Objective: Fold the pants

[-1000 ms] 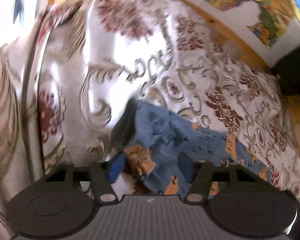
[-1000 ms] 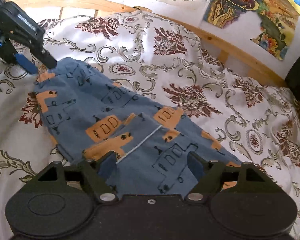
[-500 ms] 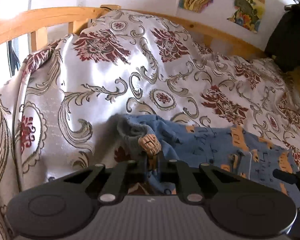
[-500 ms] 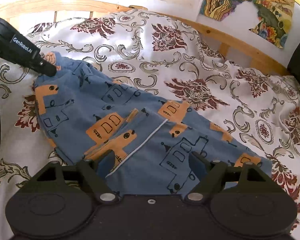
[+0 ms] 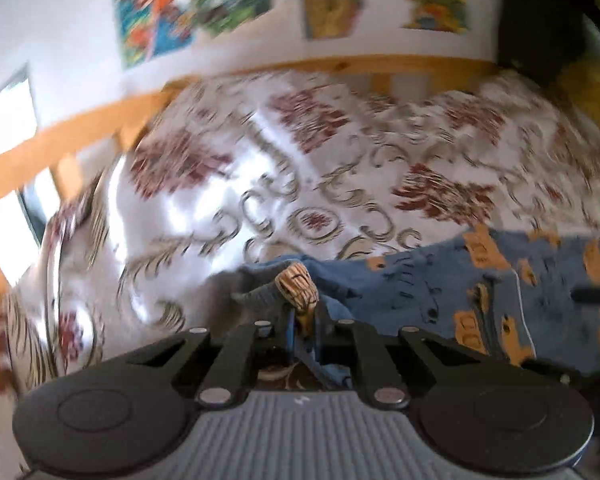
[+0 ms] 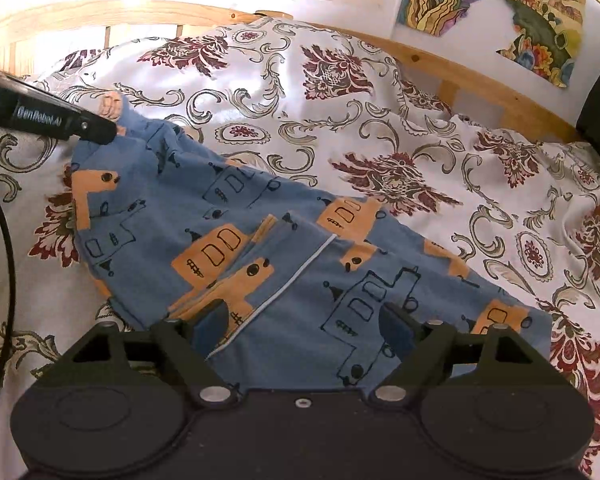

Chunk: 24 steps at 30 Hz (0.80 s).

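Right wrist view: blue pants [image 6: 284, 264] printed with orange shapes are lying spread across a flowered bedspread [image 6: 420, 128], running from a far-left corner down toward the near right. The left tongs [image 6: 114, 130] are pinching that far-left corner, bunching it upward off the bed. The right tongs [image 6: 300, 328] are hovering over the near part of the garment with their blue-padded fingers [image 6: 396, 330] spread wide and nothing between them; whether they are touching the cloth cannot be told.

Left wrist view, blurred by motion: the left tongs [image 5: 302, 322] are clenched on a gathered edge of the pants [image 5: 440, 280], with a striped orange patch poking out just past the fingertips. The rest of the fabric is trailing off to the right across the bedspread [image 5: 300, 168].

The risk, as a judgement: only a small tuft appears to be pinched, so a quick pull may be slipping it free, dropping the corner mid-fold. With one end held and the other tongs released, dragging is also likely to be skewing the garment or pulling the bedspread into wrinkles, leaving an uneven fold. A loose layer already overlapping near the middle seam may be getting trapped crooked if the far corner is carried over before the near end is secured.
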### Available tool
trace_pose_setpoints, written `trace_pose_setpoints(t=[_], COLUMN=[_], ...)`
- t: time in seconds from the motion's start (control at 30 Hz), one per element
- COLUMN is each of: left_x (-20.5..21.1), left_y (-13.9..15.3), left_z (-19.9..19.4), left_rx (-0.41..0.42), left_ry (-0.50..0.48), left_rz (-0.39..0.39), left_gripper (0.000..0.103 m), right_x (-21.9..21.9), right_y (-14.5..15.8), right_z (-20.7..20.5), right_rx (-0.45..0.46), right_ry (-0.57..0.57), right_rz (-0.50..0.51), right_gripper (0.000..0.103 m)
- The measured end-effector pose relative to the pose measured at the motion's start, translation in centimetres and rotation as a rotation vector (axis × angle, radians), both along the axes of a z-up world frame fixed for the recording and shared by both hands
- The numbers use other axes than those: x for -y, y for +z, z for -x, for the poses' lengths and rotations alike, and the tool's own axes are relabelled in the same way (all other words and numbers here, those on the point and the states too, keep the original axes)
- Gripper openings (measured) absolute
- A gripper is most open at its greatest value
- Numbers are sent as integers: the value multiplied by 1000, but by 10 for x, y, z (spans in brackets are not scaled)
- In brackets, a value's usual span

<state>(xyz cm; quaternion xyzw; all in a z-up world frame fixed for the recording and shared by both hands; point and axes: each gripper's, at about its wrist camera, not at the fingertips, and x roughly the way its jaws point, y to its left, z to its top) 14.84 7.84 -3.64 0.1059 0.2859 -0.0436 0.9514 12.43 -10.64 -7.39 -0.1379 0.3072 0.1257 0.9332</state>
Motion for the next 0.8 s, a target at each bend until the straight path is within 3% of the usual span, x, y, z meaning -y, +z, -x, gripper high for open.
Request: trace_pose_setpoints(t=[0.2,0.4,0.57,0.7,0.8], left_x=[15,2,-30,-59,-76], left_y=[-1,-1,-5,-15,-19], left_z=[3,-1,-10,-22,-28], left_rx=[19,-31,-154,-237,-229], left_ry=[-37,9,183,284,286], left_rz=[-52,10,139,289,443], left_gripper=[10,11,52,55,70], right_x=[0,0,0,0,0], right_y=[-1,-1,-1,0,-1], right_z=[0,0,0,0,0], right_rx=[-1,0,0,1,1], right_ry=[-1,-1,-1,0,1], right_rz=[-1,0,0,2,2], right_gripper=[85,85,85,85,85])
